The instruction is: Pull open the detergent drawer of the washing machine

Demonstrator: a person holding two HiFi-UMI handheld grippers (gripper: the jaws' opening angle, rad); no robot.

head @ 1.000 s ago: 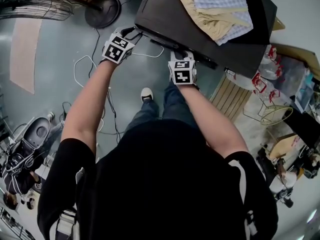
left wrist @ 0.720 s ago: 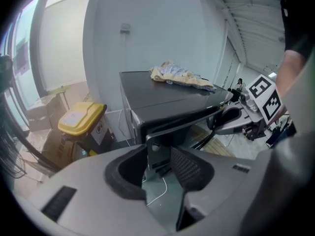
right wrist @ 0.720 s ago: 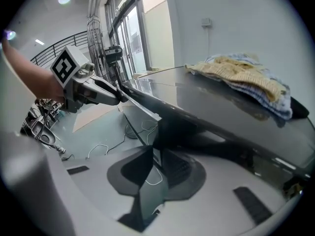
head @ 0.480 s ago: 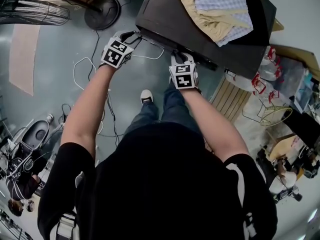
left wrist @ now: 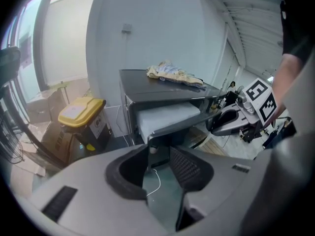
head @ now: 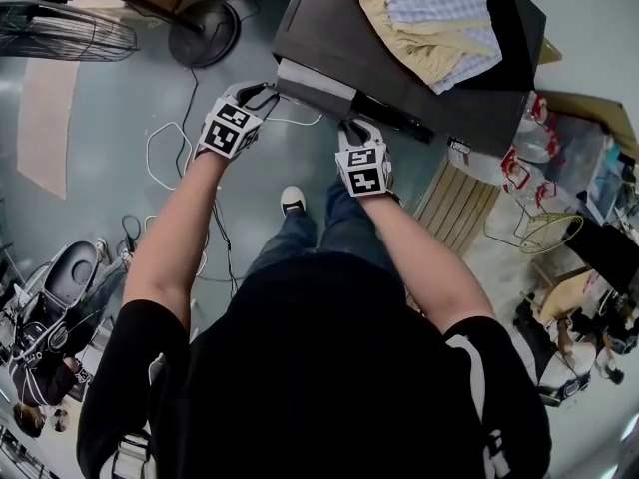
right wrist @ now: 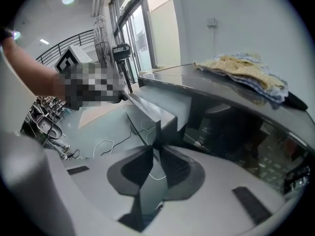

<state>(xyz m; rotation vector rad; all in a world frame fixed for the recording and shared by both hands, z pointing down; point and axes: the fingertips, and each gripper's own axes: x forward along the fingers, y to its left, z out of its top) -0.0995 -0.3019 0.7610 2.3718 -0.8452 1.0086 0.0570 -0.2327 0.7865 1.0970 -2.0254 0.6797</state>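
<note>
Right hand-held gripper (right wrist: 156, 147) pinches the thin front lip of the detergent drawer (head: 315, 76); left hand-held gripper (left wrist: 158, 151), jaws just closing, clasps its left corner. Part-open at the near-left top of the washing machine (head: 399, 53), it seems light, rigid plastic.

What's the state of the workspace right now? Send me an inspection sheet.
Surface: grey floor, with the washing machine standing on it.
Job's things: drawer partly pulled out of the machine's front.
Clutter: clothes piled on the machine's top.
Claws: left claw has just been closing, and the drawer's end fills the gap between its pads; right claw is clamped on the drawer's thin front edge.
Cables: white cable looped on the floor.
Surroundings: fan, yellow bin, wooden slats beside the machine.
</note>
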